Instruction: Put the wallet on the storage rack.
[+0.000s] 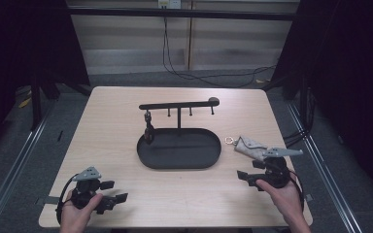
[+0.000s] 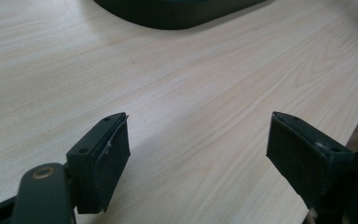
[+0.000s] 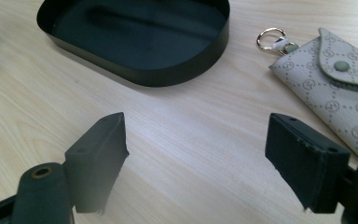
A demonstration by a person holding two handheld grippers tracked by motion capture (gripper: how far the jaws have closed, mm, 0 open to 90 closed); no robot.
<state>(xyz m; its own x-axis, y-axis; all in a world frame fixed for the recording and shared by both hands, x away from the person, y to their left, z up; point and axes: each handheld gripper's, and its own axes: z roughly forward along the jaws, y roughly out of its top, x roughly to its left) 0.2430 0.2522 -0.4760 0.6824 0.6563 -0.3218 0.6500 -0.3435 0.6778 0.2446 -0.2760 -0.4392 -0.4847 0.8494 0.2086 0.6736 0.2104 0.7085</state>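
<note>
A black oval tray (image 1: 178, 167) sits mid-table with a black hook rack (image 1: 179, 104) rising from its back. A small dark object (image 1: 148, 128) hangs from the rack's leftmost hook. To the tray's right lies a grey patterned pouch (image 1: 250, 147) with a metal ring (image 1: 229, 140). My left gripper (image 1: 116, 191) is near the front left edge, open over bare wood (image 2: 198, 140), and the tray's rim (image 2: 177, 18) is far ahead of it. My right gripper (image 1: 247, 178) is at the front right, open (image 3: 196, 135), with the pouch (image 3: 335, 88) and its ring (image 3: 269, 38) just beyond its right jaw. The tray (image 3: 168, 77) is ahead on its left.
The light wooden table (image 1: 111, 111) has rounded corners and bare wood on every side of the tray. Metal rails (image 1: 14, 165) run along the floor on both sides. A black cable (image 1: 194, 75) lies on the floor behind, with dark curtains at left and right.
</note>
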